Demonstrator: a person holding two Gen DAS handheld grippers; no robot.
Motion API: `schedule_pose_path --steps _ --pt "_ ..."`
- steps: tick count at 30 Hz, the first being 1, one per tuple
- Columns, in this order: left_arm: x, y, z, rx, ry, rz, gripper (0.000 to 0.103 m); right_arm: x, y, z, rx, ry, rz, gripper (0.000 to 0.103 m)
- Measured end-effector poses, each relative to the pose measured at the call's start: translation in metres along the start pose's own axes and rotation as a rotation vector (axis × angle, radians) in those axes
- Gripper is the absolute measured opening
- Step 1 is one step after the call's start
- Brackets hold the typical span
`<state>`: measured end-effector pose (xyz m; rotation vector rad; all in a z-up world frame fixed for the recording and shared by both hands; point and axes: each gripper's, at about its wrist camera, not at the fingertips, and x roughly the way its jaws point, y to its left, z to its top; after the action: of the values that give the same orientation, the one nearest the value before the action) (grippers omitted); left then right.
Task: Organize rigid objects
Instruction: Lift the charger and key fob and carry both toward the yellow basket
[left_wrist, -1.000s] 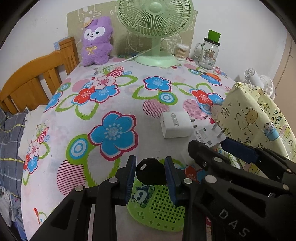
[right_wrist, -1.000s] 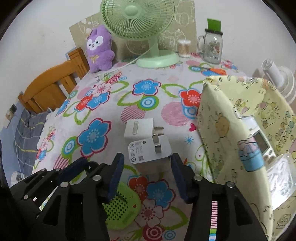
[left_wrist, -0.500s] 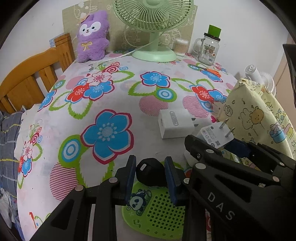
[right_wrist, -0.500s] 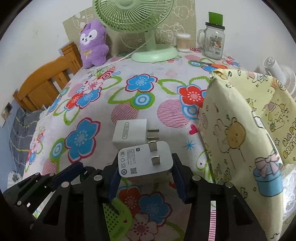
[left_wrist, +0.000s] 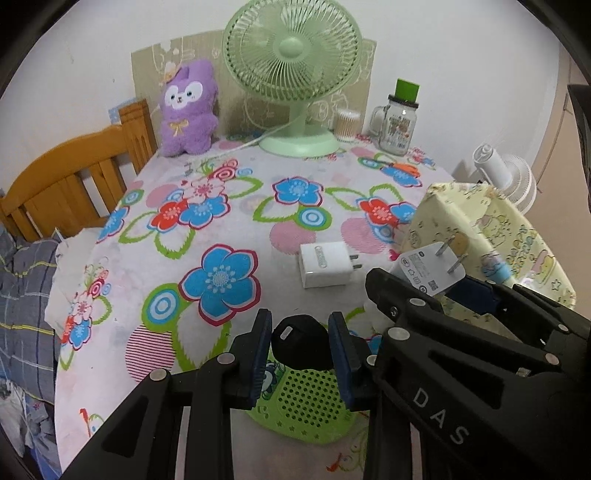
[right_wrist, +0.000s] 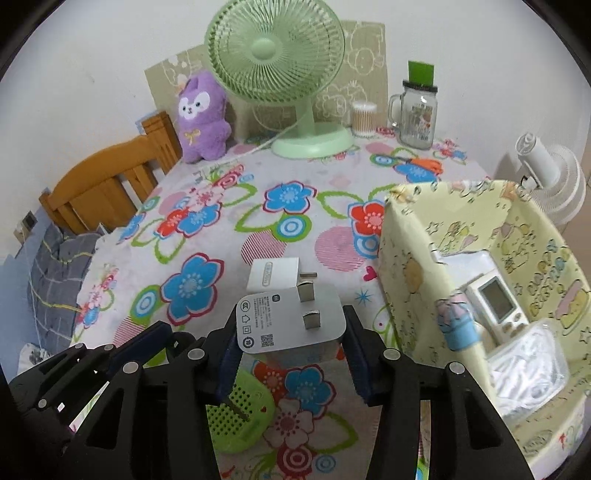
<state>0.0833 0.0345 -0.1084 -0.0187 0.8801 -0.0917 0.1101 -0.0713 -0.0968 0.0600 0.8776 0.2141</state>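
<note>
My left gripper is shut on a small black rounded object, held just above a green perforated plastic piece on the flowered tablecloth. My right gripper is shut on a white charger, prongs pointing up and away, lifted off the cloth. That charger also shows at the right of the left wrist view. A second white charger lies flat on the table just beyond it. Both grippers sit side by side near the table's front edge.
A yellow fabric box stands open at the right, holding a white device with a screen and a clear bag. At the back stand a green fan, purple plush, swab tub and glass mug. A wooden headboard borders the left.
The right gripper's jaws closed on the nearer white charger and lifted it off the cloth. The left gripper rose a little, still holding the black object.
</note>
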Motion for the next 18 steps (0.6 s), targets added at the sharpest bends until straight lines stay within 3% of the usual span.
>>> schedule_pose_path --steps 18 --pt "-0.066 -0.034 -0.003 0.028 -0.119 0.000 0.031 -0.079 -0.011 -0.003 -0.020 -0.133 0.007 0.053"
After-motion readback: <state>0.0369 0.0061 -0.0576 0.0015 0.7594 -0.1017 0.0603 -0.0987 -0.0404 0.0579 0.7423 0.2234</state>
